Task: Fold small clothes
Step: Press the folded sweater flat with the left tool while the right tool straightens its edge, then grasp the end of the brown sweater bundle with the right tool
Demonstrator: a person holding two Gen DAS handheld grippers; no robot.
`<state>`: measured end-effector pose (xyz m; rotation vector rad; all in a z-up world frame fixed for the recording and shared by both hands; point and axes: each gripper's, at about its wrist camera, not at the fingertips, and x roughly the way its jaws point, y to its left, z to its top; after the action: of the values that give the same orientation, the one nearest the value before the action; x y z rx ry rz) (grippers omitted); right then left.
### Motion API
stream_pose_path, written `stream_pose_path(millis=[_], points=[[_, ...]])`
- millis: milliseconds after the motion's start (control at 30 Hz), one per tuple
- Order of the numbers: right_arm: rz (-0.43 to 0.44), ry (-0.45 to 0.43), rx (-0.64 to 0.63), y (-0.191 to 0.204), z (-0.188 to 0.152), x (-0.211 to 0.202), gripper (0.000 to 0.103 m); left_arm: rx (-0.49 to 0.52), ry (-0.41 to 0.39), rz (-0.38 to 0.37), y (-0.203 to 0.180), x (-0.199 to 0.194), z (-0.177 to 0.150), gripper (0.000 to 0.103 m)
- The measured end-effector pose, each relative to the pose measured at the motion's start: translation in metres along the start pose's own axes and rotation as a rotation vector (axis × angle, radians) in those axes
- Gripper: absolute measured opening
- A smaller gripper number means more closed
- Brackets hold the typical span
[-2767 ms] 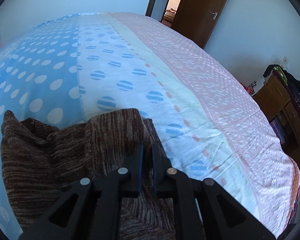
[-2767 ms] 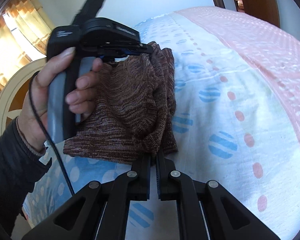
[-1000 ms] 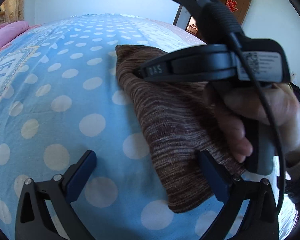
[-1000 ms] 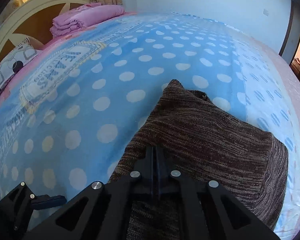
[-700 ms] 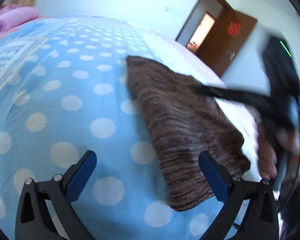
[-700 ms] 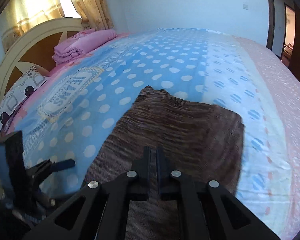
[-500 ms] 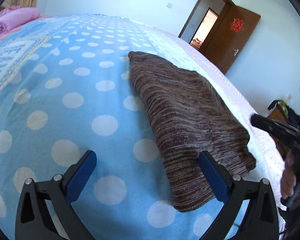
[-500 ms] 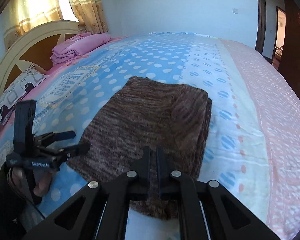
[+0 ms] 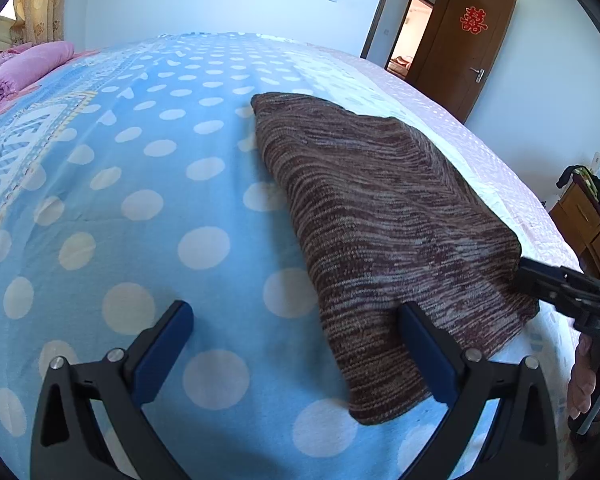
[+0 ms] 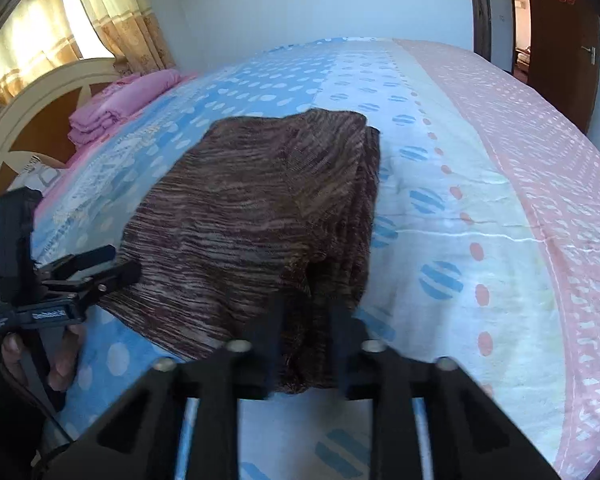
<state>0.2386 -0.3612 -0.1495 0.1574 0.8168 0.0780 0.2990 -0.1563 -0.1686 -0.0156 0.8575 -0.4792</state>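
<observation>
Folded brown knit garment [image 9: 384, 216] lies flat on the bed [image 9: 148, 208], on the dotted blue sheet. Left gripper [image 9: 296, 344] hovers at its near edge, jaws spread wide and empty. Right gripper [image 10: 306, 320] sits over the near corner, jaws slightly parted, gripping nothing.

Each gripper is built from black plastic arms fastened with silver screws. Blue pads [image 9: 162, 344] are fitted at 7 and 5 o'clock on the left gripper [image 9: 296, 350].
</observation>
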Motion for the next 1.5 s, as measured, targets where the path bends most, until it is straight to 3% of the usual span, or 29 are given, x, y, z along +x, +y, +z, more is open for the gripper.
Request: stream_pose_path(millis=[33, 133, 233, 400, 500, 567, 600, 633, 667, 733, 900, 1100, 1133, 1167, 1233, 1367, 1433, 1500], points=[[0.001, -0.004, 0.025, -0.005, -0.002, -0.002, 0.002, 0.004, -0.016, -0.009, 0.000, -0.004, -0.001, 0.103], [-0.002, 0.003, 0.068, -0.018, -0.008, -0.005, 0.001, 0.025, -0.037, -0.003, -0.005, -0.009, -0.003, 0.103], [-0.059, 0.069, 0.065, -0.027, -0.017, 0.009, 0.000, 0.047, 0.033, 0.044, -0.010, 0.005, -0.001, 0.103], [-0.033, -0.011, 0.094, -0.028, -0.006, -0.013, 0.000, 0.025, 0.013, 0.014, -0.004, 0.000, -0.002, 0.103], [-0.015, -0.113, 0.066, -0.015, 0.008, -0.032, 0.016, -0.004, 0.001, -0.002, 0.001, -0.002, -0.002, 0.103], [0.029, -0.093, 0.035, 0.000, 0.018, -0.027, 0.044, 0.008, 0.005, 0.007, -0.002, -0.001, -0.002, 0.103], [0.027, -0.076, 0.022, 0.007, 0.021, -0.021, 0.045, 0.016, 0.004, 0.010, -0.004, -0.001, -0.003, 0.103], [0.007, -0.059, 0.000, 0.013, 0.023, -0.011, 0.045, 0.021, 0.001, 0.011, -0.005, -0.002, -0.003, 0.103], [-0.028, -0.045, -0.016, 0.017, 0.023, -0.004, 0.038, 0.021, -0.002, 0.011, -0.004, -0.002, -0.002, 0.103], [-0.075, -0.009, -0.010, 0.013, 0.020, 0.009, 0.008, 0.010, -0.017, 0.008, -0.002, -0.005, -0.003, 0.103], [-0.062, 0.010, 0.072, -0.012, 0.010, 0.006, 0.006, 0.018, 0.000, 0.027, -0.004, -0.001, -0.003, 0.103], [-0.010, 0.009, 0.045, -0.012, 0.011, 0.004, 0.008, 0.048, 0.032, 0.013, -0.011, 0.001, -0.002, 0.103], [0.003, 0.000, 0.045, -0.014, 0.013, 0.003, 0.016, 0.039, 0.042, -0.005, -0.011, 0.001, -0.001, 0.103], [0.020, -0.006, 0.057, -0.017, 0.015, 0.003, 0.035, 0.026, 0.052, -0.028, -0.010, 0.001, 0.000, 0.103], [0.090, -0.025, 0.104, -0.027, 0.024, 0.003, 0.054, -0.004, 0.054, -0.048, -0.008, 0.003, 0.003, 0.103], [0.167, -0.077, 0.204, -0.052, 0.051, 0.015, 0.056, -0.030, 0.056, -0.057, -0.010, 0.008, 0.009, 0.103], [0.209, -0.061, 0.254, -0.065, 0.064, 0.033, 0.056, -0.014, 0.056, -0.044, -0.015, 0.011, 0.011, 0.103], [0.195, -0.031, 0.276, -0.076, 0.075, 0.054, 0.056, 0.003, 0.054, -0.028, -0.020, 0.013, 0.011, 0.102]])
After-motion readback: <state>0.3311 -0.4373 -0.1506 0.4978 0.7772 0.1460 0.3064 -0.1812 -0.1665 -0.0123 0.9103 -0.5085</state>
